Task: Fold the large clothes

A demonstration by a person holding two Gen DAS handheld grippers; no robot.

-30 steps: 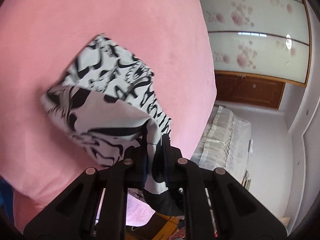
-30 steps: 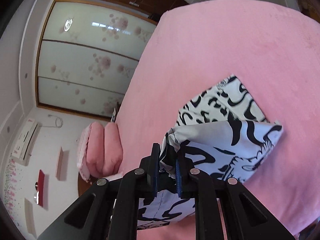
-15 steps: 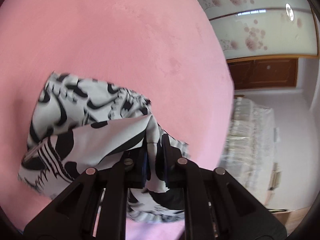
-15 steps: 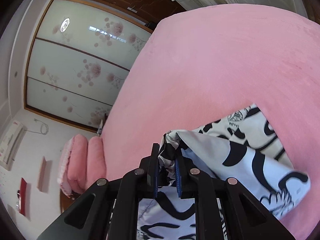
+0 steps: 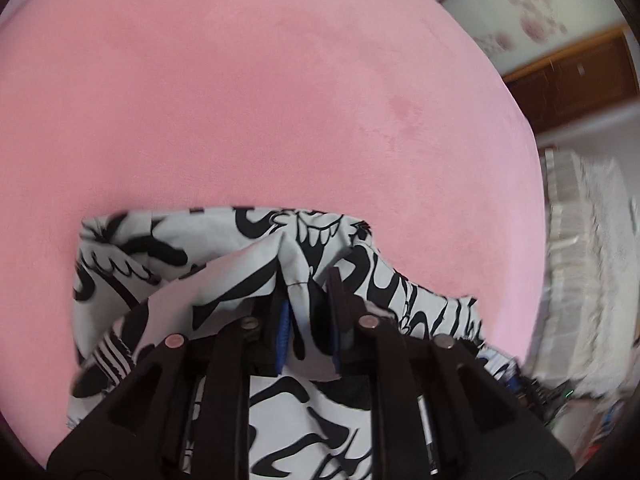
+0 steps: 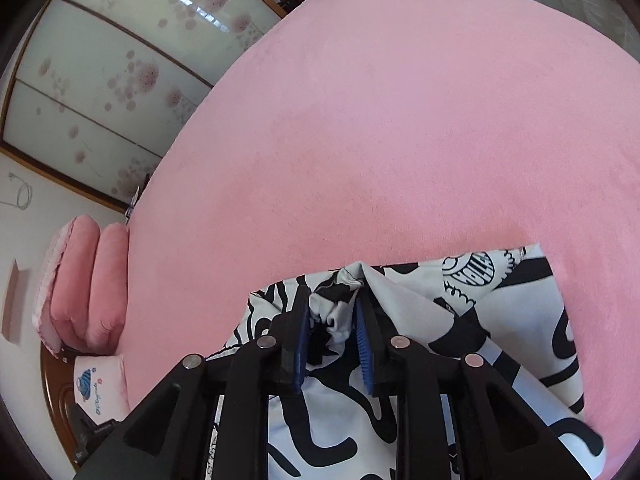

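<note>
A white garment with a black graffiti print (image 5: 168,280) lies folded on a pink bed (image 5: 260,100). In the left wrist view my left gripper (image 5: 306,280) has its jaws slightly parted, with a fold of the garment still between the blue pads. In the right wrist view my right gripper (image 6: 334,304) also stands with its jaws slightly parted around a bunched corner of the same garment (image 6: 500,312), low over the bed (image 6: 400,120). The cloth under both grippers is partly hidden by the fingers.
Pink pillows (image 6: 84,276) are stacked at the head of the bed. Sliding wardrobe doors with a blossom pattern (image 6: 92,64) stand behind it. A white frilled cover (image 5: 588,264) hangs beyond the bed's right edge, with brown wooden cabinets (image 5: 572,80) behind.
Both grippers have lowered the held garment edge onto the lower layer on the bed. Their jaws have parted slightly from a tight grip.
</note>
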